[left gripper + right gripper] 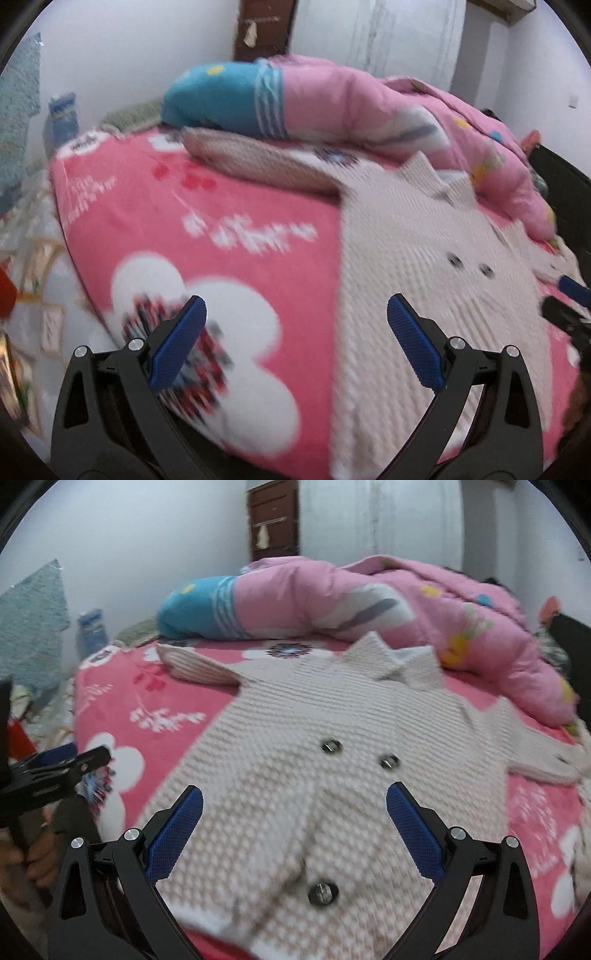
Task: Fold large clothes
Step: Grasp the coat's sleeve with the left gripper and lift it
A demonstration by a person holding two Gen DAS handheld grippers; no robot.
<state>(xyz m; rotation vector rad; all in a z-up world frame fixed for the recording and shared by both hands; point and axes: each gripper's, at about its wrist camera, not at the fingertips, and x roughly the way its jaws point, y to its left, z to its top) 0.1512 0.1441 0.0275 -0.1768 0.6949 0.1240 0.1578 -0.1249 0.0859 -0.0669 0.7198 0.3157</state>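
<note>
A cream knitted cardigan [295, 746] with dark round buttons lies spread flat, front up, on the pink flowered bed sheet [207, 206]. One sleeve [195, 666] reaches to the left, the other sleeve [543, 753] to the right. My right gripper [295, 797] hovers open over the cardigan's lower front, holding nothing. My left gripper [295, 306] is open above the sheet at the cardigan's [424, 258] left edge, also with nothing in it. The left gripper [55, 771] shows at the left edge of the right wrist view, and the right gripper [569, 306] at the right edge of the left wrist view.
A bunched pink quilt [406, 605] with a blue end [192, 609] lies along the far side of the bed, touching the collar. A dark wooden door [273, 520] stands in the white wall behind. The bed's left edge drops to a cluttered floor [33, 280].
</note>
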